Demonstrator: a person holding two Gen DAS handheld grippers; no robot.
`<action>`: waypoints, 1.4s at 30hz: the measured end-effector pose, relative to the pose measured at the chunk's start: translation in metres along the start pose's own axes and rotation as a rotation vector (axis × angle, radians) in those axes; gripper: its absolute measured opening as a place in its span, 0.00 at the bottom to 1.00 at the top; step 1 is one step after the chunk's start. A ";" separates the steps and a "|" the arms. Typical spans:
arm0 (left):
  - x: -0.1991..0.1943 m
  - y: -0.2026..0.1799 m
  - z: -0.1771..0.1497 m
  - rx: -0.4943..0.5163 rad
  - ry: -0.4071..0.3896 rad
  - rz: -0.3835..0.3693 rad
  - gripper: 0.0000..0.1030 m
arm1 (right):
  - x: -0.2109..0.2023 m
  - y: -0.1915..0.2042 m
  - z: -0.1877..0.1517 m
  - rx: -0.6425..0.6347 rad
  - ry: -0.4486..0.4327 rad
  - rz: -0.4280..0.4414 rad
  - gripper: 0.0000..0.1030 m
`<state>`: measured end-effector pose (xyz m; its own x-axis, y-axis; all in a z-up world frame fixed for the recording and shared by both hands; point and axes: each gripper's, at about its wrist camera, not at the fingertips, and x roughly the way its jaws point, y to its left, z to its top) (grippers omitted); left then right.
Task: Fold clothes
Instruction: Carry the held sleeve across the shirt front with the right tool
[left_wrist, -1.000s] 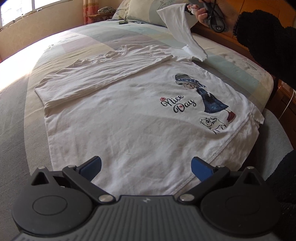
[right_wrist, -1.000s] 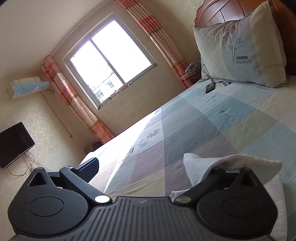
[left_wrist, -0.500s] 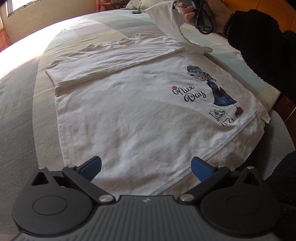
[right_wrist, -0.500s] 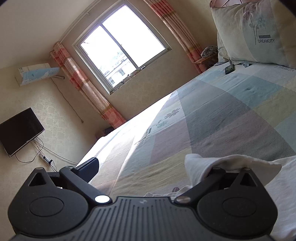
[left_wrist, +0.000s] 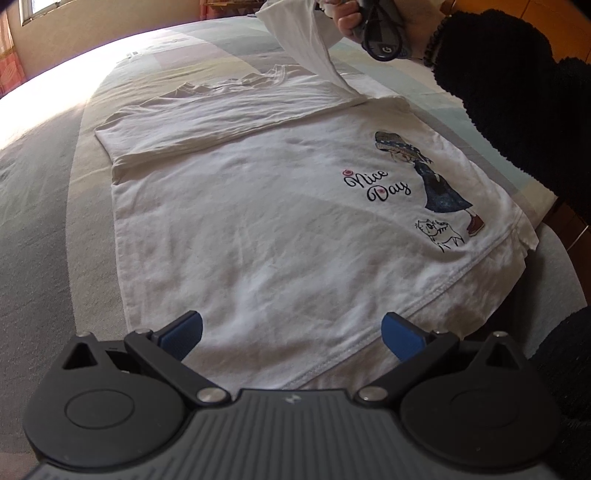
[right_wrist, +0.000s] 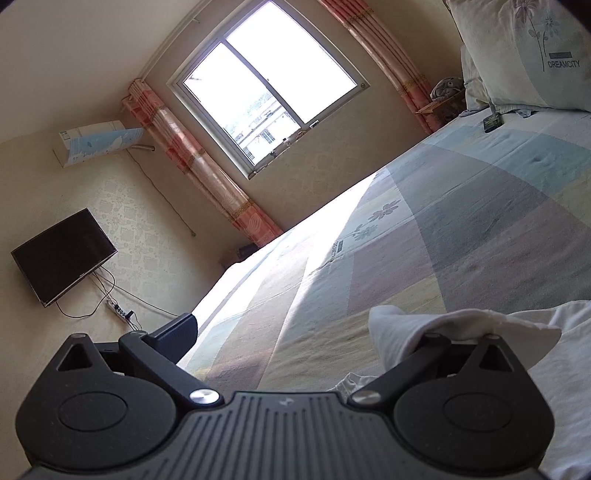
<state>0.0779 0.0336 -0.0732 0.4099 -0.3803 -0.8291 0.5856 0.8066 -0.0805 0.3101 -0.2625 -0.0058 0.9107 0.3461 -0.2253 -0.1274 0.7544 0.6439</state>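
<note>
While its blue-padded jaws stand wide apart and empty, the left hand-held gripper (left_wrist: 291, 332) hovers over the hem of the white printed cotton T-shirt (left_wrist: 280, 229) spread flat on the pastel patchwork bed (left_wrist: 44, 206). The right hand-held gripper (right_wrist: 295, 332), jaws spread, carries the shirt's white sleeve (right_wrist: 443, 325) draped over one finger, lifted above the bed.

A home bedroom: a bed (right_wrist: 461, 229) with a pillow (right_wrist: 524, 55) at 1 o'clock, a curtained window (right_wrist: 269, 92) at 12, a wall television (right_wrist: 62, 254) at 9.
</note>
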 end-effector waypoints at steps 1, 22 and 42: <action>0.000 0.000 0.000 -0.001 0.000 0.000 0.99 | 0.001 0.001 -0.002 0.001 0.006 0.003 1.00; -0.003 0.003 -0.005 -0.031 -0.013 -0.009 0.99 | 0.029 0.023 -0.047 -0.014 0.161 0.022 1.00; -0.009 0.014 -0.016 -0.070 -0.021 -0.006 0.99 | 0.062 0.032 -0.084 -0.065 0.291 -0.023 1.00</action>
<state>0.0715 0.0556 -0.0752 0.4221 -0.3938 -0.8166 0.5381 0.8337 -0.1240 0.3292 -0.1702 -0.0601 0.7641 0.4665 -0.4456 -0.1416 0.7951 0.5897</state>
